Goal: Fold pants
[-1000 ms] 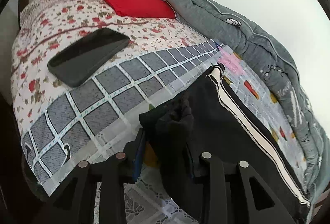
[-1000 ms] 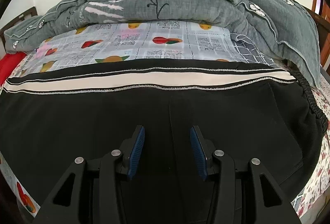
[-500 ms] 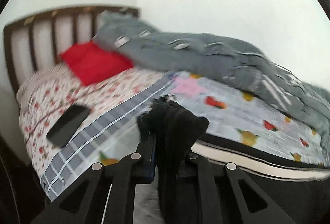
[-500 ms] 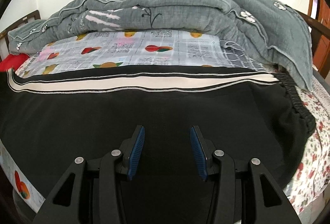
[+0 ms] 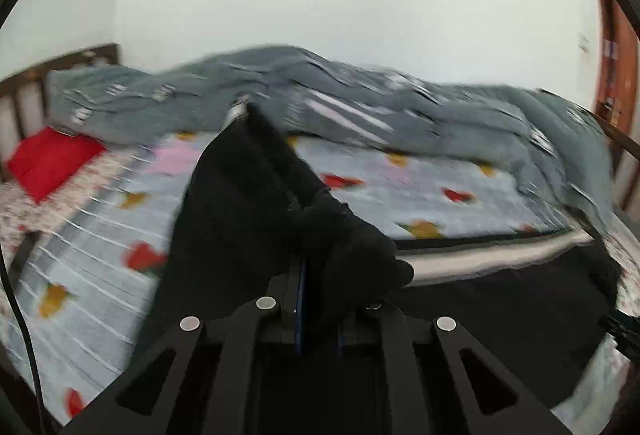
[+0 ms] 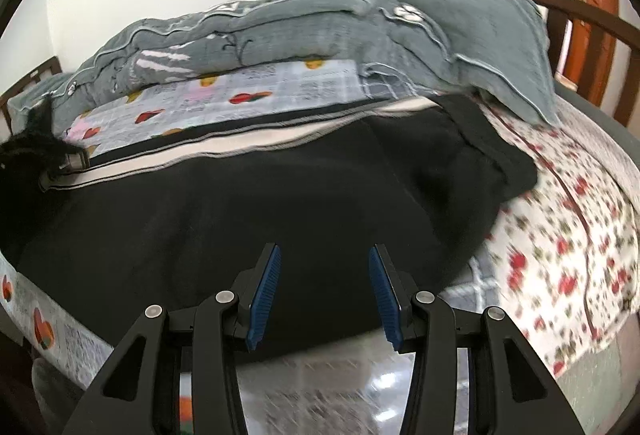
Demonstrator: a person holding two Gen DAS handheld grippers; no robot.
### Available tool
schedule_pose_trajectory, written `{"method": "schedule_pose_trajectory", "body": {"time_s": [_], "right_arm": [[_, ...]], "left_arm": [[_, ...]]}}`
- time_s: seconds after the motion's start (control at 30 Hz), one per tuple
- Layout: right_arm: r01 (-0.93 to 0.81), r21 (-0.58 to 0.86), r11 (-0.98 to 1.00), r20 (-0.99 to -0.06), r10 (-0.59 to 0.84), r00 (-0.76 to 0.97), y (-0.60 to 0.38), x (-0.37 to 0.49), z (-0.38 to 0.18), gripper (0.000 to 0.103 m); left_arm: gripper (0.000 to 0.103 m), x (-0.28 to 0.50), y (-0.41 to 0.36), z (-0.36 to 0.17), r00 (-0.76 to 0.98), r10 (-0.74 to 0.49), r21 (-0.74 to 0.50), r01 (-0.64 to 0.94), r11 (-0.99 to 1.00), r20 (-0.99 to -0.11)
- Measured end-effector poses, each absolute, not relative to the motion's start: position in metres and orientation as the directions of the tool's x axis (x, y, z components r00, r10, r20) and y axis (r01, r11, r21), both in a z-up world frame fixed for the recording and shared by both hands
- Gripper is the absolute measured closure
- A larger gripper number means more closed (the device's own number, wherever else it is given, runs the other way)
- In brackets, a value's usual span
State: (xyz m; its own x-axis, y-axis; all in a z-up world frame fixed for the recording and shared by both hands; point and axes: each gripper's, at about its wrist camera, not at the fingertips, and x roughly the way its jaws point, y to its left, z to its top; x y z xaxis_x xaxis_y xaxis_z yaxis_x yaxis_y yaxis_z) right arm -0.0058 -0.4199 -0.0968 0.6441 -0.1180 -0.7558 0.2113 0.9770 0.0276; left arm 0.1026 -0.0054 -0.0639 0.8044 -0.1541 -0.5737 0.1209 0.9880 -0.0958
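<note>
The black pants (image 6: 280, 203) with a white side stripe (image 6: 208, 149) lie across the bed, waistband (image 6: 500, 159) to the right. My left gripper (image 5: 318, 283) is shut on a bunched end of a pant leg (image 5: 344, 247). That leg (image 5: 232, 211) is lifted off the bed and hangs down to the left, while the rest of the pants (image 5: 500, 307) lies flat on the right. In the right wrist view the raised leg end (image 6: 32, 149) shows at the far left. My right gripper (image 6: 324, 287) is open above the near edge of the pants, with nothing between its blue pads (image 6: 266, 291).
A rumpled grey quilt (image 6: 320, 31) runs along the far side of the bed against the white wall. Beneath the pants is a fruit-print sheet (image 5: 420, 187). A red pillow (image 5: 48, 159) and the wooden headboard (image 5: 24, 83) are at the left, a floral sheet (image 6: 568, 235) at the right.
My left gripper closed on the leg end, lifted it and swung right over the bed; the phone left its view. My right gripper, still open, drew back toward the near bed edge and the waistband.
</note>
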Motion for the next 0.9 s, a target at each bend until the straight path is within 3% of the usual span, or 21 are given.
{"method": "schedule_pose_trajectory", "body": {"time_s": [0.3,0.47,0.63,0.7,0.73,0.9], "right_arm": [[0.226,0.079,0.971,-0.773,-0.084,0.629,-0.433,-0.03,-0.101,0.058],[0.186,0.106,0.977,-0.772,-0.037,0.635,-0.413,-0.024,-0.1,0.058],[0.111,0.131,0.985,-0.766,0.03,0.642,-0.379,-0.008,-0.096,0.054],[0.087,0.142,0.986,-0.765,0.054,0.642,-0.366,-0.001,-0.095,0.053],[0.073,0.152,0.986,-0.765,0.07,0.64,-0.358,0.003,-0.095,0.053],[-0.001,0.222,0.975,-0.761,0.174,0.625,-0.319,0.027,-0.096,0.053]], "left_arm": [[0.092,0.058,-0.098,-0.104,0.675,-0.345,-0.125,0.353,0.927,-0.652],[0.092,0.048,-0.112,-0.125,0.626,-0.329,-0.069,0.402,0.913,-0.707],[0.071,0.05,-0.086,-0.114,0.585,-0.404,-0.169,0.415,0.894,-0.703],[0.044,0.05,-0.073,-0.108,0.611,-0.4,-0.174,0.396,0.902,-0.683],[0.039,0.049,-0.063,-0.105,0.634,-0.388,-0.168,0.38,0.91,-0.669],[0.033,0.05,-0.019,-0.102,0.674,-0.348,-0.157,0.33,0.931,-0.651]]}}
